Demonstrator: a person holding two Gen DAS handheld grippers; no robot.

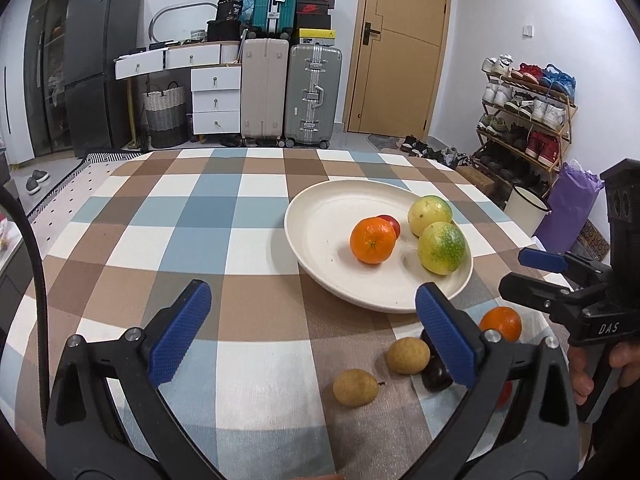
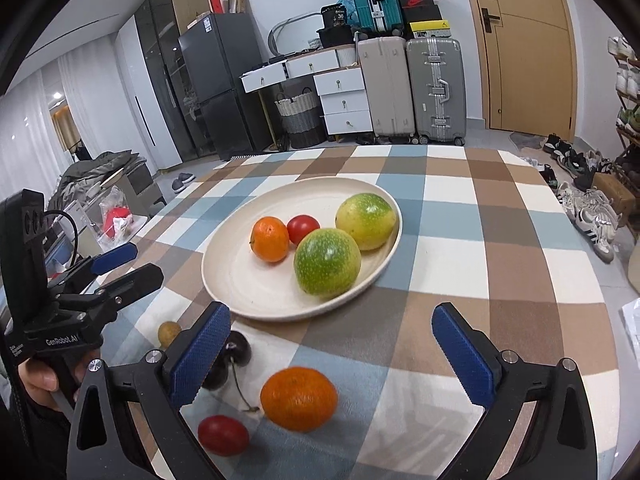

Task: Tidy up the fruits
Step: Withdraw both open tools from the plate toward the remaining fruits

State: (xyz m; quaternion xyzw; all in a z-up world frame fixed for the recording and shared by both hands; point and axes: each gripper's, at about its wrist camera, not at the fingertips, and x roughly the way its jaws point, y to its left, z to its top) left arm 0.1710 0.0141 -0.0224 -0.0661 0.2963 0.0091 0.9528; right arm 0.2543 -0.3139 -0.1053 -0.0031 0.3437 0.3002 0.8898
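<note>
Two grippers, left gripper (image 1: pixel 312 332) and right gripper (image 2: pixel 332 354), both spread wide, holding nothing. One plate (image 2: pixel 232 280) on the checked tablecloth (image 2: pixel 520 240), carrying two green-yellow fruits (image 2: pixel 327 262), one orange (image 2: pixel 270 239), one small tomato (image 2: pixel 303 228). Loose near the plate — one orange (image 2: pixel 299 398), two brown fruits (image 1: pixel 355 387), two dark cherries (image 2: pixel 236 350), one tomato (image 2: pixel 223 435). Risk, probably: round fruits rolling away at a careless touch — or soft cherries crushed by a strong squeeze.
</note>
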